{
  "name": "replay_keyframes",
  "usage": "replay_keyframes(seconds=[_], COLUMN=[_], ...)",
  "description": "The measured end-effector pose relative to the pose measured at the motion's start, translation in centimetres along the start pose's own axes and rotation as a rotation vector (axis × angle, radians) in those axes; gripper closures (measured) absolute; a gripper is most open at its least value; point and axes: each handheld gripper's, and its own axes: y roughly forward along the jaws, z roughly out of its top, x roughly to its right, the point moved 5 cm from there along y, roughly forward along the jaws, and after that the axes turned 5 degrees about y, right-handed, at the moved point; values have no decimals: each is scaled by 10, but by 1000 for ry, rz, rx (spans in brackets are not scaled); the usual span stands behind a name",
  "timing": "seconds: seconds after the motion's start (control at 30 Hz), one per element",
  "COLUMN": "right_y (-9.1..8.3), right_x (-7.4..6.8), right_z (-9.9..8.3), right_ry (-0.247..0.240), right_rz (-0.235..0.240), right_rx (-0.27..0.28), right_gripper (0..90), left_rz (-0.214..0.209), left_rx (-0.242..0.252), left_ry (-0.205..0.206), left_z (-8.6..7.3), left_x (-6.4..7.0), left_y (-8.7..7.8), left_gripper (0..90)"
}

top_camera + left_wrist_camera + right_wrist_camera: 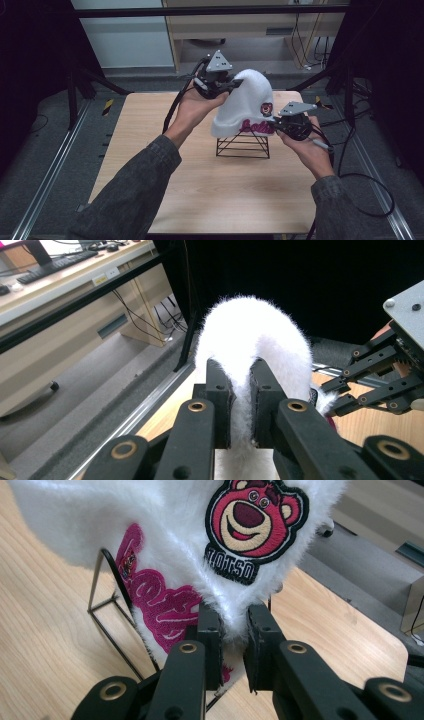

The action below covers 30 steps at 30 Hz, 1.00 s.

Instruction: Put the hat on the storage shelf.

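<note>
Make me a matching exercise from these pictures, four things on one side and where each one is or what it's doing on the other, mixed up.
1. fluffy white hat
2. black wire stand
3. left tongs
4. right tongs

A. clamped on the hat's lower edge by the bear patch
B. standing on the wooden table
C. draped over the stand
D. clamped on the hat's top

Pairs: 1-C, 2-B, 3-D, 4-A

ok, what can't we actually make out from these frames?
- Pink lettering on the white fuzzy hat: folded fabric and the right gripper cover part of the word in the right gripper view; too small in the high view.
- Top of the black wire stand: under the hat.
- Hat's lower edge in the left gripper view: hidden behind the left gripper.
</note>
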Motion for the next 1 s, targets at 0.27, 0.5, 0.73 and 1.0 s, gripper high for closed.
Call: replay_keyframes(seconds=[0.27,0.5,0.73,1.0], right_y=[4,4,8,12], right_x=[3,3,1,0], right_z=[-9,-16,-24,-31], right_ry=[10,13,21,31], right_rz=[3,8,19,29], right_rx=[-19,-24,-37,-45], right_gripper=[796,796,795,793], left_rz=[-13,-19,-29,-41], left_rx=[-11,-22,-30,-38], left_ry=[1,-5,-4,-10], left_z=[-5,-11,-16,-23], left_x=[4,6,10,13], left_y=[6,9,13,14], left_gripper=[822,822,823,824])
